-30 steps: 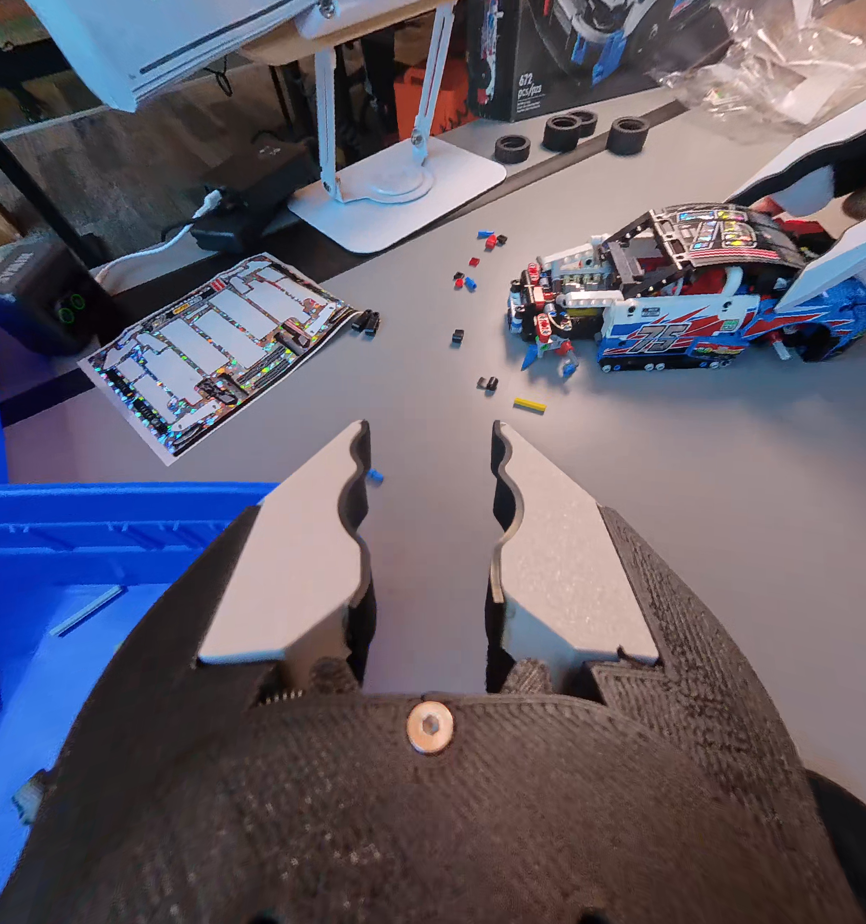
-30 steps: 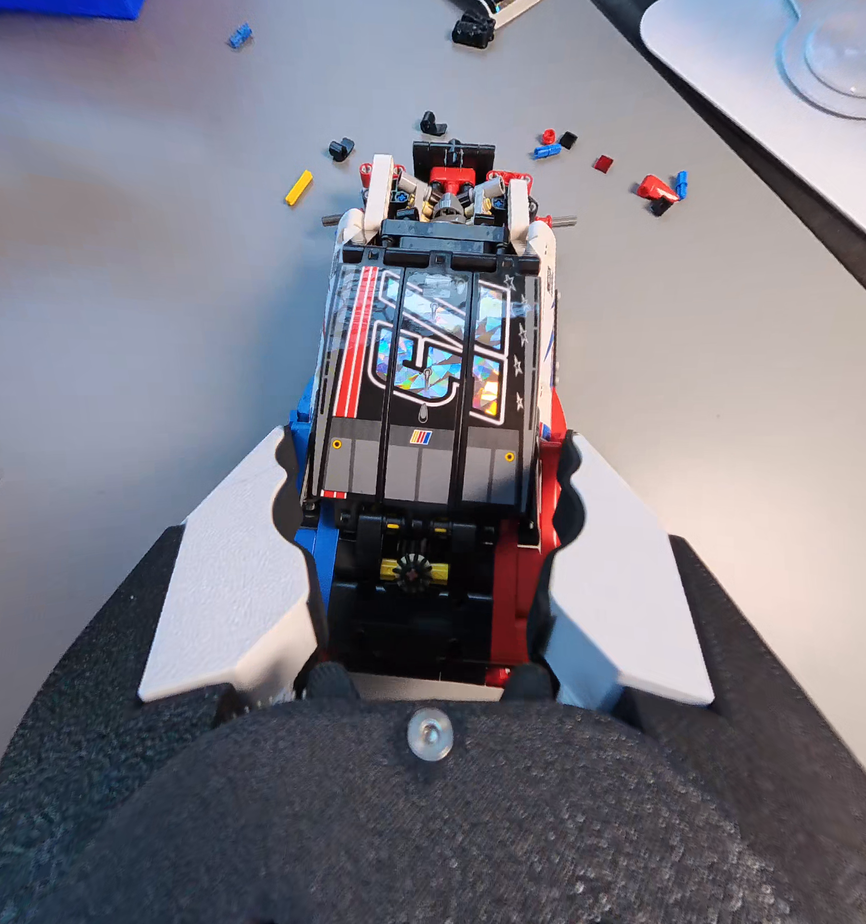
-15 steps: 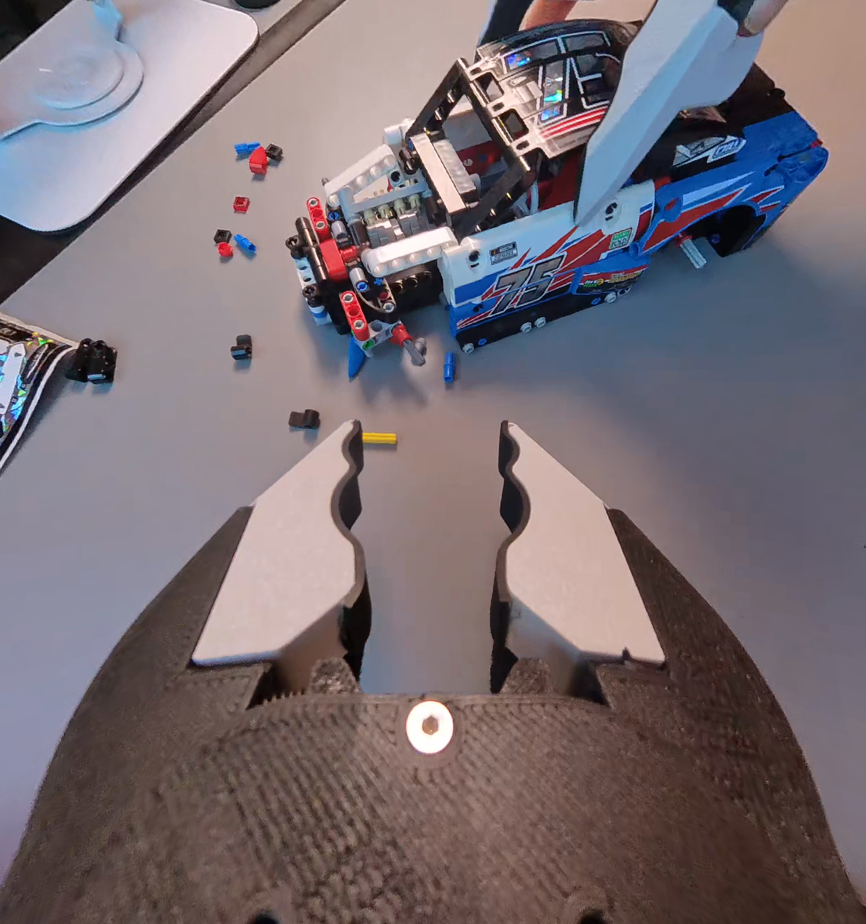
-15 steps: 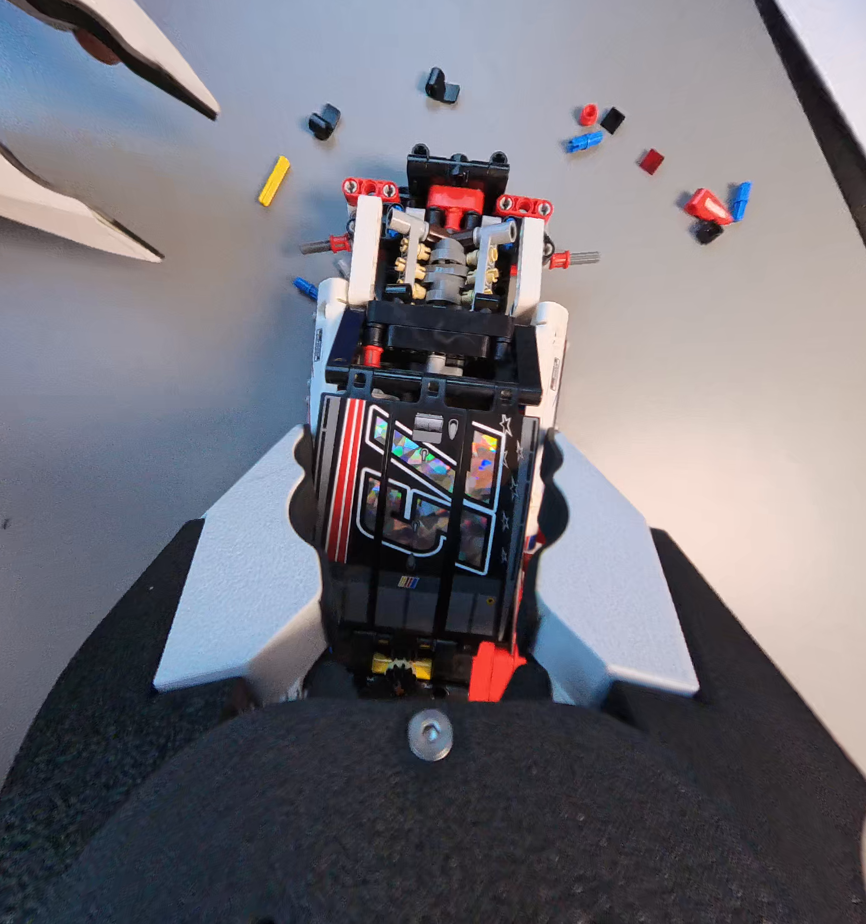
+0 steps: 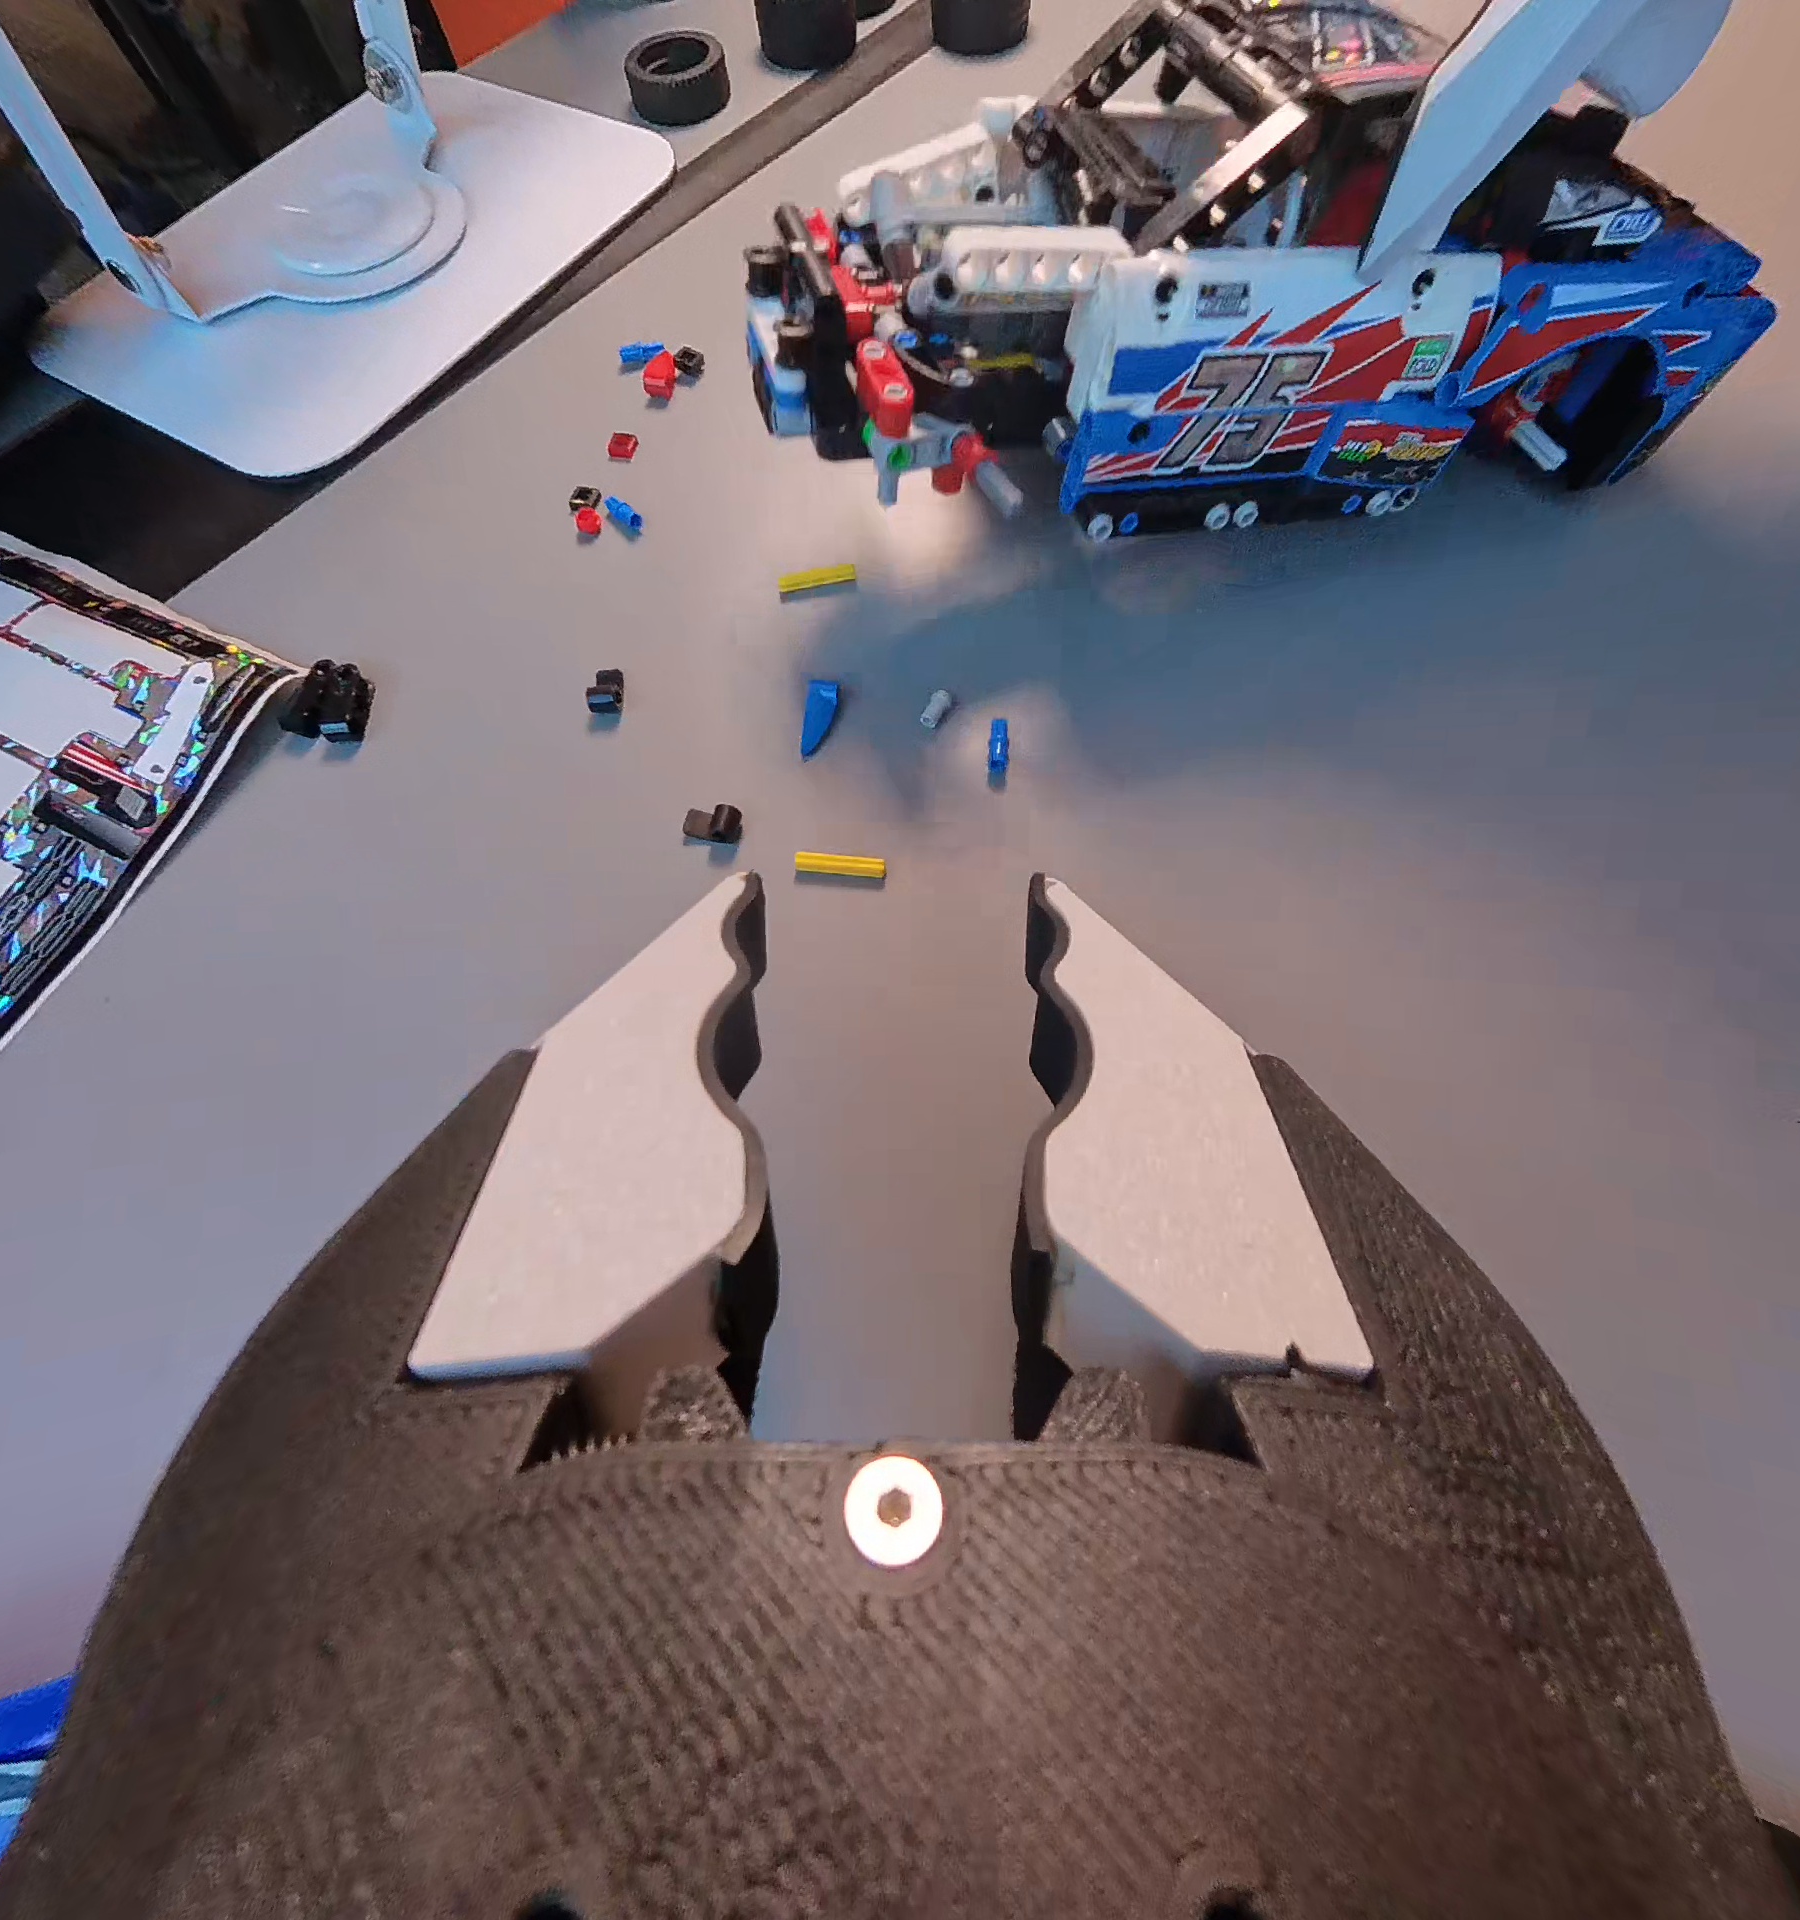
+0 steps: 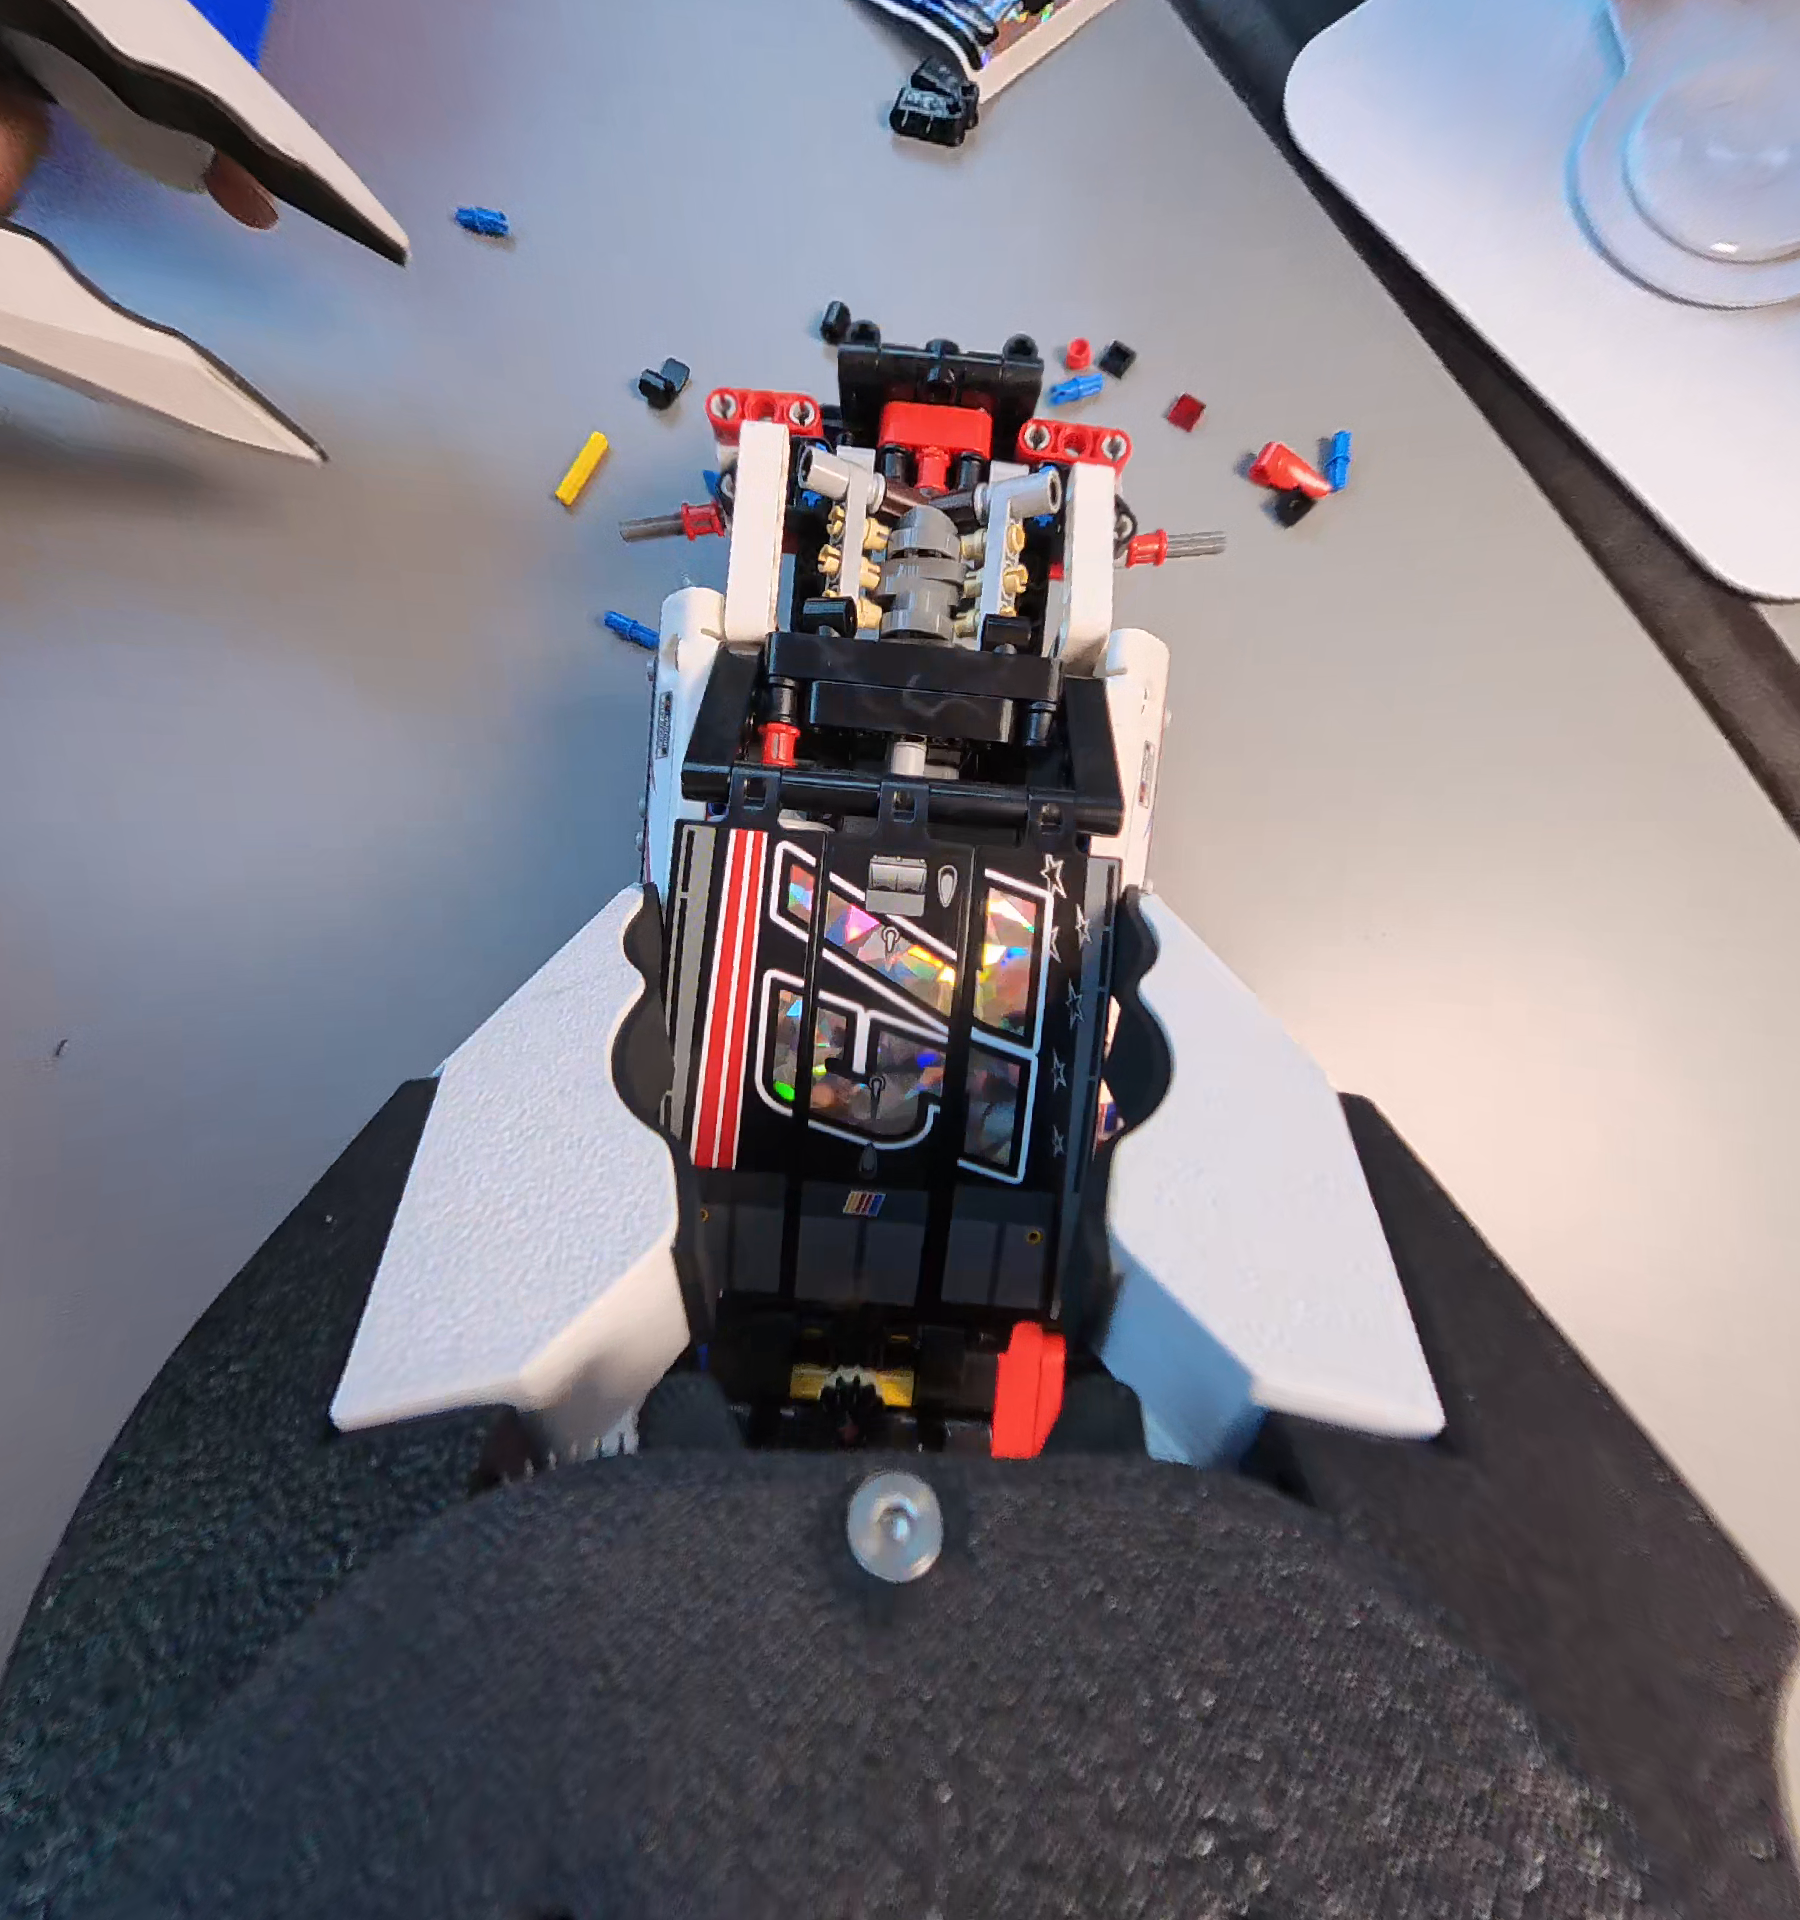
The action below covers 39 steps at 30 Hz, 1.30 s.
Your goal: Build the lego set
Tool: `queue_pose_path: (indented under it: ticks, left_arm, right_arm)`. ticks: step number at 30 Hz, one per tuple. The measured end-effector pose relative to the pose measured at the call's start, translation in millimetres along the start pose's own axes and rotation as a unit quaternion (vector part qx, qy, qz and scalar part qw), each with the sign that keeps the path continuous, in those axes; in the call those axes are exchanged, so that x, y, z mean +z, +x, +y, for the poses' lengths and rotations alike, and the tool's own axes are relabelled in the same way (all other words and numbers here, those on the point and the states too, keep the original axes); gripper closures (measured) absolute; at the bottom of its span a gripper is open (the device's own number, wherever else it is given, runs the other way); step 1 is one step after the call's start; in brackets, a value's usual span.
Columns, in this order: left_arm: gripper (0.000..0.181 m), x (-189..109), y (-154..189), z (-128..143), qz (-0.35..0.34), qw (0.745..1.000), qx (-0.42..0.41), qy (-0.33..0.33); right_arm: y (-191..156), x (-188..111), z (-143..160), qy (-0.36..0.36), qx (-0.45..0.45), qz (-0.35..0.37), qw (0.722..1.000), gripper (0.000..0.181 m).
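Note:
The part-built lego race car (image 5: 1239, 343), blue, white and red with a black roof, is at the upper right of the left wrist view, wheels not fitted. My right gripper (image 6: 891, 914) is shut on the car (image 6: 896, 665) across its roof, and one of its fingers (image 5: 1498, 125) shows over the car. My left gripper (image 5: 896, 894) is open and empty, low over the grey table, and it also shows in the right wrist view (image 6: 356, 348). A yellow axle (image 5: 839, 864) lies just past its left fingertip. A blue curved piece (image 5: 818, 717), a grey pin (image 5: 935, 708) and a blue pin (image 5: 997, 745) lie beyond.
Small red, blue and black pieces (image 5: 621, 488) are scattered left of the car's nose, with a second yellow axle (image 5: 816, 579). A sticker sheet (image 5: 65, 748) lies at the left with a black piece (image 5: 327, 701) beside it. A white lamp base (image 5: 356, 281) and black tyres (image 5: 678, 75) stand behind. About 8 cm separates my left fingertips from the blue pin (image 5: 997, 745).
My left gripper swung from the blue bin toward the car and stays open. My right gripper slid forward from the car's rear onto the roof. The car shifted off the small pieces near its nose.

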<state>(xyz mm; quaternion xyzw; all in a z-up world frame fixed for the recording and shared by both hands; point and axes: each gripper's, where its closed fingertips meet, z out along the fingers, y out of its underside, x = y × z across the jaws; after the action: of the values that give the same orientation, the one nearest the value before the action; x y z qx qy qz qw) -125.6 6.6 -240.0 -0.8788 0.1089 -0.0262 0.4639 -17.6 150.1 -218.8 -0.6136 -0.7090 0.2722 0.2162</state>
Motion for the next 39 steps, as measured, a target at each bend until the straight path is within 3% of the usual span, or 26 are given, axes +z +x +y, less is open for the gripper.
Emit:
queue_pose_path:
  ticks: [1, 5, 9, 13, 16, 20, 23, 26, 28, 33, 39]
  left_arm:
    - [0.132, 0.1, -0.6, 0.0, -0.002, 1.0, 0.001, -0.001]
    - [0.131, -8.3, -12.2, 0.9, -0.032, 0.999, 0.009, -0.012]
    - [0.13, -42.1, -39.5, -3.2, -0.087, 0.996, -0.003, -0.016]
    - [0.132, -82.1, -66.3, -14.1, -0.137, 0.99, -0.031, 0.015]
    - [0.134, -95.0, -76.0, -10.5, -0.158, 0.987, -0.031, 0.008]
    - [0.14, -89.2, -73.8, 7.8, -0.147, 0.988, -0.004, -0.051]
    - [0.148, -78.3, -63.7, 17.5, -0.12, 0.989, 0.017, -0.084]
    - [0.154, -61.8, -50.3, 23.8, -0.089, 0.99, 0.027, -0.108]
    - [0.159, -45.2, -50.7, 35.6, -0.091, 0.986, 0.017, -0.142]
    - [0.174, -10.8, -74.6, 59.1, -0.167, 0.966, -0.039, -0.192]
    - [0.181, 0.9, -83.4, 60.3, -0.209, 0.958, -0.031, -0.193]
  right_arm:
    - [0.6, -7.1, 0.9, 0.01, 0.002, -0.001, 1.0, 0.098]
    - [-2.0, -39.6, 7.7, 0.05, 0.006, -0.004, 0.999, 0.098]
    - [-21.7, -60.4, 20.7, 0.067, -0.006, -0.02, 0.998, 0.098]
    - [-59.3, -49.7, 34.8, 0.03, -0.05, -0.042, 0.997, 0.098]
    - [-86.6, -29.7, 46.2, -0.013, -0.096, -0.055, 0.994, 0.098]
    - [-113.2, -11.4, 55.6, -0.051, -0.141, -0.072, 0.986, 0.097]
    - [-120.7, -14.6, 56.4, -0.065, -0.171, -0.098, 0.978, 0.098]
    - [-124.2, -34.8, 16.7, 0.019, -0.153, -0.152, 0.976, 0.105]
    - [-105.3, -40.0, -5.4, 0.044, -0.153, -0.144, 0.977, 0.113]
    - [-59.6, 9.8, -33.7, 0.044, -0.128, -0.116, 0.984, 0.131]
    - [-49.6, 84.9, -33.5, 0.014, -0.152, -0.121, 0.981, 0.133]
